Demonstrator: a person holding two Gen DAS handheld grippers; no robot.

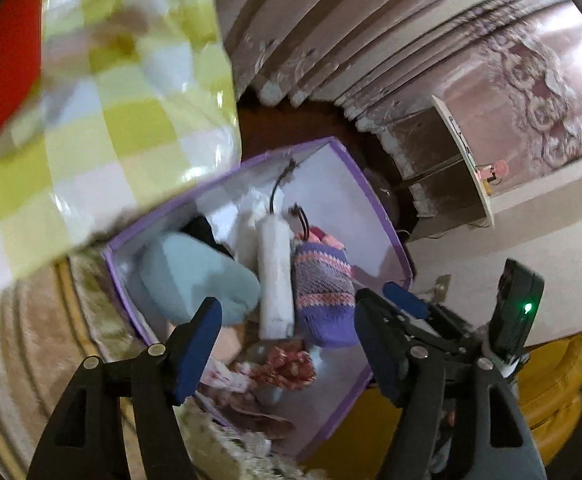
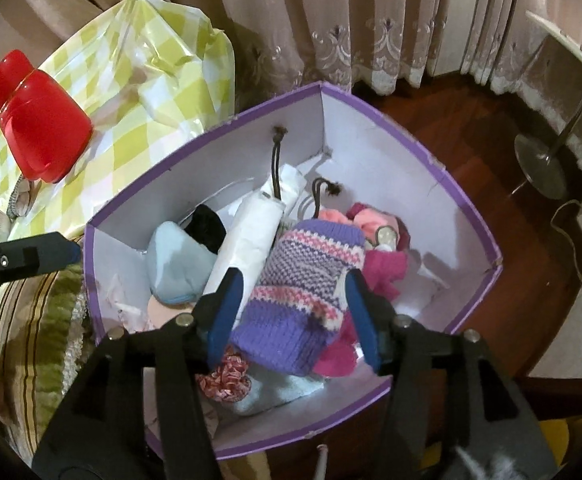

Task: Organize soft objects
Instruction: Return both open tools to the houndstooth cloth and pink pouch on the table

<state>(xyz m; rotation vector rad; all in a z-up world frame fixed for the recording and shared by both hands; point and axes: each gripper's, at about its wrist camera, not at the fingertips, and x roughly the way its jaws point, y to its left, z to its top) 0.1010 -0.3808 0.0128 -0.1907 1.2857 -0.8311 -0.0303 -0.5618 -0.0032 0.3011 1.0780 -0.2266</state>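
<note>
A purple-rimmed cardboard box (image 2: 211, 128) with white walls holds several soft things: a light blue sock (image 2: 175, 264), a white roll (image 2: 251, 236), a purple-and-pink striped knit piece (image 2: 299, 288), pink garments (image 2: 383, 268), a red patterned scrunchie (image 2: 227, 376) and something black (image 2: 207, 224). My right gripper (image 2: 293, 284) is open just over the knit piece, one finger on each side, pads not pressing it. My left gripper (image 1: 287, 320) hangs open above the box (image 1: 371, 200), over the white roll (image 1: 275, 272) and the sock (image 1: 195, 276), holding nothing.
A yellow-green checked plastic bag (image 2: 151, 80) with a red plastic container (image 2: 39, 120) on it lies left of the box. Curtains (image 2: 331, 20) hang behind. A metal stand base (image 2: 543, 168) sits on the wooden floor (image 2: 471, 140) at right. A striped cushion (image 2: 39, 320) lies at lower left.
</note>
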